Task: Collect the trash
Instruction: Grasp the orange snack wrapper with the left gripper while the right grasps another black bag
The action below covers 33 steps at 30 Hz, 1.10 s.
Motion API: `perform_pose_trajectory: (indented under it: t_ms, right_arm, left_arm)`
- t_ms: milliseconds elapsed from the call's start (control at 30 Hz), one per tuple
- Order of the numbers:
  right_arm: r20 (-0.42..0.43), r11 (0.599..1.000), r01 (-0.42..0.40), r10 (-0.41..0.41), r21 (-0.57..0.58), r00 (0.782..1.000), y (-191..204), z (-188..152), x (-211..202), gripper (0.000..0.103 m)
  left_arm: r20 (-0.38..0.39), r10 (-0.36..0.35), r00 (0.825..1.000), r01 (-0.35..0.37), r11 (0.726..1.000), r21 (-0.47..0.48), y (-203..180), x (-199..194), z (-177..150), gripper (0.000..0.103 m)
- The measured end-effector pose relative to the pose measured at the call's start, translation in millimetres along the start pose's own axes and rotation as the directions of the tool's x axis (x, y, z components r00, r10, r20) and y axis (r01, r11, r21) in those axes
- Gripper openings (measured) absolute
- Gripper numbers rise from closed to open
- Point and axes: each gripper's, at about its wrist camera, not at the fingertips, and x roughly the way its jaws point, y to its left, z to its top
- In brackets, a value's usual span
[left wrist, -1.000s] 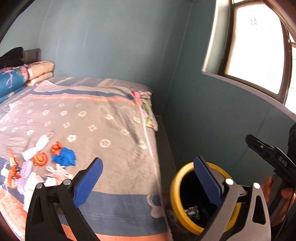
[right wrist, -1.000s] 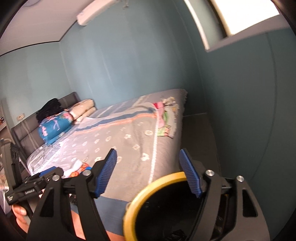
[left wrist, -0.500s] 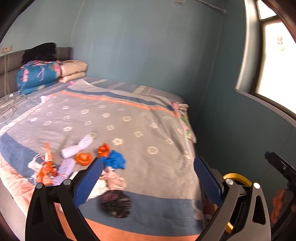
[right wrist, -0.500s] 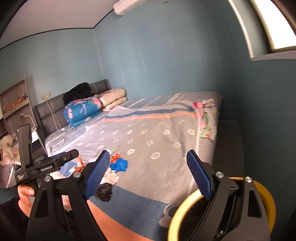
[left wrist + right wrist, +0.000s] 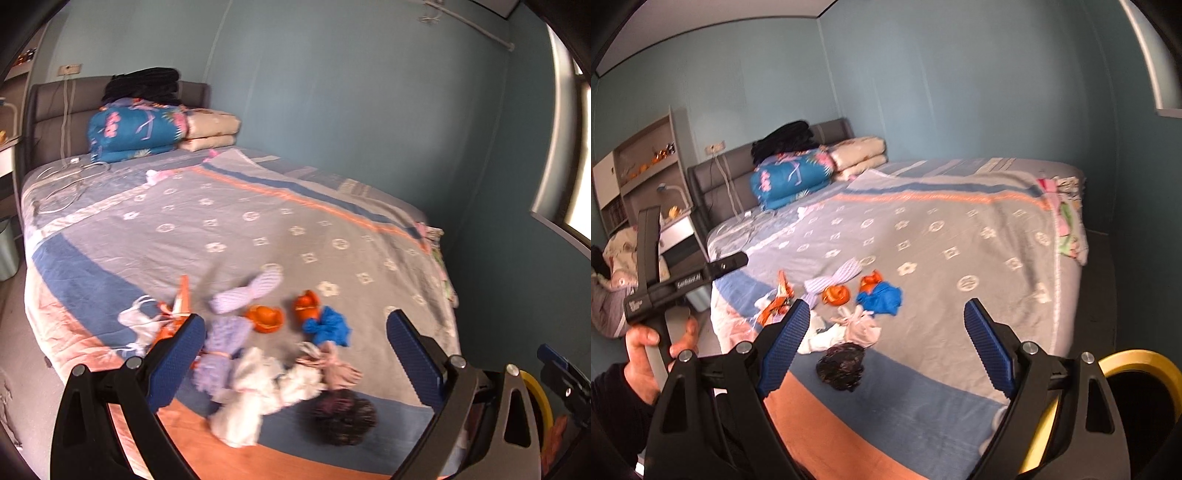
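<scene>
With both jaws spread wide and empty, the left hand-held gripper and right hand-held gripper face the litter on the patterned bed: a dark crumpled wad lies nearest, ready for the yellow-rimmed black bin beside the bed.

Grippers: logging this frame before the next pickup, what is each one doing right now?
Left gripper: open, holding nothing.
Right gripper: open, holding nothing.
</scene>
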Motion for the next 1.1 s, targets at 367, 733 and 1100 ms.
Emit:
perform_pose_trajectory:
  t_ms: [367, 733, 1100]
  right_arm:
    - [-0.188, 0.999, -0.025, 0.018, -0.032, 0.982, 40, -32, 103, 0.082]
    - [-0.300, 0.995, 0.019, -0.047, -0.094, 0.953, 51, -62, 176, 0.082]
    - [-0.363, 0.989, 0.014, -0.067, -0.149, 0.930, 57, -81, 214, 0.077]
  left_arm:
    - [-0.095, 0.114, 0.989, -0.123, 0.988, -0.094, 90, 52, -11, 0.095]
    - [-0.199, 0.163, 0.966, -0.183, 0.979, -0.089, 131, 117, -21, 0.095]
    - [-0.265, 0.167, 0.950, -0.198, 0.976, -0.094, 145, 171, -25, 0.095]
